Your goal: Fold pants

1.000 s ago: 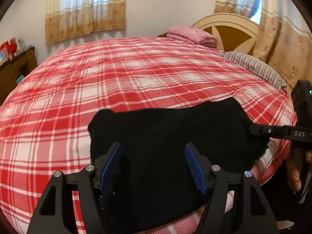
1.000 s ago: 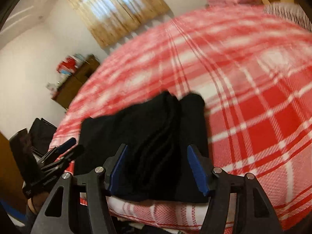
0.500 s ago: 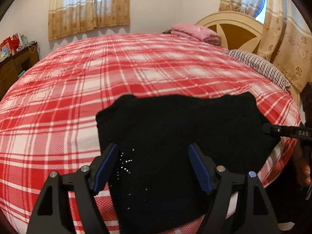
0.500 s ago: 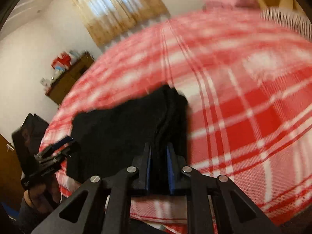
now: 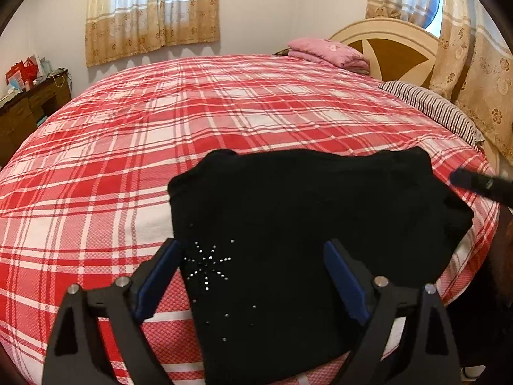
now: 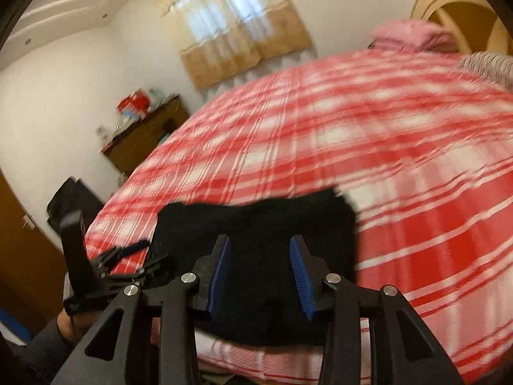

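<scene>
Both grippers hover over the folded black fabric pants on the red-and-white plaid bedspread. The left gripper jaws are opening, gripping nothing. The right gripper jaws are opening too, apparently clear of the cloth, though blur limits certainty.

The pants are black and folded into a compact, roughly rectangular bundle that lies flat on the bed, close to its near edge. A small starburst of shiny studs sits near the bundle's near-left corner, with a few loose studs scattered just below it. The far edge runs fairly straight; the left corner is rounded. The right end bulges slightly and reaches almost to the mattress edge. In the right wrist view the pants appear blurred.
</scene>
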Demonstrator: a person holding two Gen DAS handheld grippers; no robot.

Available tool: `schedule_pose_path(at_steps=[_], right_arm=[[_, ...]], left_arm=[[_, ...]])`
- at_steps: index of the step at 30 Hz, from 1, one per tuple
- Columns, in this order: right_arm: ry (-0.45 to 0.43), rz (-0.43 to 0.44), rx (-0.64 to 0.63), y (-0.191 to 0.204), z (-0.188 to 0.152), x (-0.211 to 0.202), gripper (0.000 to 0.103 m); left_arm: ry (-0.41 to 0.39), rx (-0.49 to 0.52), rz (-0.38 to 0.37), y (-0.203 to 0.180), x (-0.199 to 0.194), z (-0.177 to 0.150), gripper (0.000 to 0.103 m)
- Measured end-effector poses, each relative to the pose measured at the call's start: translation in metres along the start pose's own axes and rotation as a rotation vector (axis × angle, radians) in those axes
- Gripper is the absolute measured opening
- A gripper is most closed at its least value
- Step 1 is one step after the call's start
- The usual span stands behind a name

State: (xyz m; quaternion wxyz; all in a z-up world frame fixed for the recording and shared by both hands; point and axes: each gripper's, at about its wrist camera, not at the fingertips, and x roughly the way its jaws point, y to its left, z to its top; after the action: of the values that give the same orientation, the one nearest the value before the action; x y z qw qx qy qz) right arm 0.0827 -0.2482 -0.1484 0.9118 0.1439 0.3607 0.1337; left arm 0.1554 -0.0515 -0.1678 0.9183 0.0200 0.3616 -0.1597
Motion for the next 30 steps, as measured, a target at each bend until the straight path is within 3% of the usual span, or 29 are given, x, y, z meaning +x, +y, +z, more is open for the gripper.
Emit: schedule_pose_path(at_steps=[3, 6, 10, 16, 20, 23, 30], right_arm=[[0.064, -0.035, 0.053, -0.016, -0.006, 0.015, 0.041], [0.051, -0.015, 0.069, -0.016, -0.003, 0.004, 0.041], [-0.004, -0.026, -0.001, 0.005, 0.011, -0.003, 0.041], [-0.027, 0.008, -0.015, 0.017, 0.043, 0.02, 0.045], [0.052, -0.059, 0.042, -0.001, 0.053, 0.054, 0.045], [0.095, -0.042, 0.073, -0.016, 0.047, 0.068, 0.045], [0.04, -0.032, 0.073, -0.015, 0.046, 0.039, 0.046]], left_arm=[[0.011, -0.012, 0.0, 0.005, 0.003, 0.0, 0.093], [0.017, -0.021, 0.002, 0.007, 0.005, -0.002, 0.093], [0.025, -0.025, 0.004, 0.007, 0.006, -0.003, 0.093], [0.032, -0.029, 0.006, 0.009, 0.007, -0.002, 0.096], [0.033, -0.028, 0.001, 0.009, 0.009, -0.002, 0.097], [0.035, -0.033, -0.007, 0.011, 0.011, -0.002, 0.098], [0.036, -0.048, -0.031, 0.014, 0.01, -0.004, 0.099]])
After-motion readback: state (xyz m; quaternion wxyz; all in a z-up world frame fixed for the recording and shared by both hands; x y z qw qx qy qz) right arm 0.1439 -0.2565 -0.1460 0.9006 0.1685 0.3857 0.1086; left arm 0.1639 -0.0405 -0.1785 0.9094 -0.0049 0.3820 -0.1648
